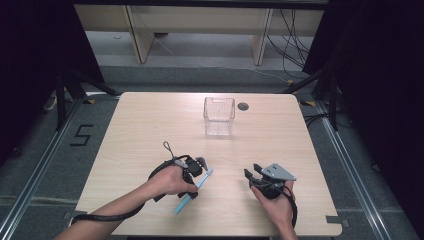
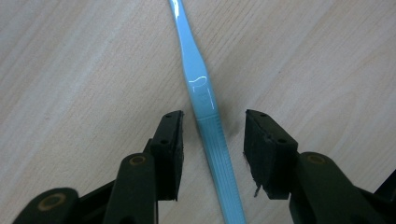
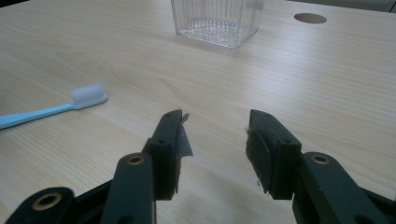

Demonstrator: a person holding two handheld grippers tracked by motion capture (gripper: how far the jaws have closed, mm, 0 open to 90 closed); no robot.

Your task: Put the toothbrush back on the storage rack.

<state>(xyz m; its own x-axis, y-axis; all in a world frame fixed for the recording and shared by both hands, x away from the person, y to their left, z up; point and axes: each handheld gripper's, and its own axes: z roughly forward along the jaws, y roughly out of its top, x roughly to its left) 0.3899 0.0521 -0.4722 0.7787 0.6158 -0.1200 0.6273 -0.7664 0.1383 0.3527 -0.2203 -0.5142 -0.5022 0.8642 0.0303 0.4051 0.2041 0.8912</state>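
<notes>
Left gripper [image 2: 212, 140] stands spread over the toothbrush [image 2: 205, 107], jaws either side of its handle, not touching. Its long axis runs between them on the worktop [image 2: 70, 70]. Right gripper [image 3: 215, 140] waits spread, farther away.

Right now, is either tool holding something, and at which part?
Nothing is held yet. The left tool straddles the blue toothbrush at its handle, pads not touching. The right tool is open above bare table.

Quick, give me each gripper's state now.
Left gripper: open, jaws either side of the toothbrush, not touching it.
Right gripper: open, holding nothing.
</notes>
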